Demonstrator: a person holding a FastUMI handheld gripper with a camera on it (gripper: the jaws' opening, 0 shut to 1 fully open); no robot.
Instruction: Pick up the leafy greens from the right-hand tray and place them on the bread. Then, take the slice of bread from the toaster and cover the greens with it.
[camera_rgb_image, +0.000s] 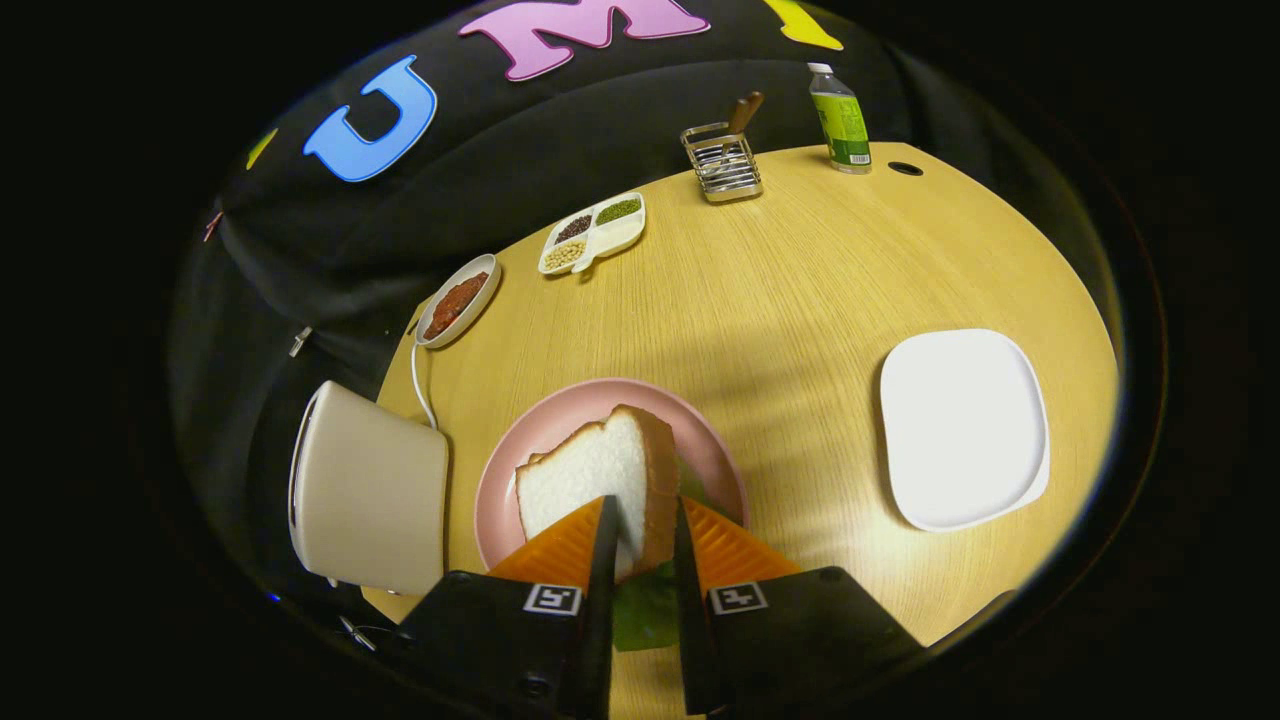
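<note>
Two fingers of the gripper (640, 520) clamp the white bread slice (600, 480) over green leafy greens (645, 610) on the pink round plate (500, 480); final step, next lower flat and release.

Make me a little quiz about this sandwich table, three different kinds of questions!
1. True or false: the white tray has greens on it.
2. What is the gripper holding? A) bottle B) bread slice C) toaster
3. Fill in: the pink plate sits between the toaster and the white ____.

Key:
1. False. The tray is bare; the greens peek out under the bread slice, between the fingers.
2. B. Both fingers press on the slice, held tilted over the plate. The bottle stands at the table's far edge.
3. tray
</note>
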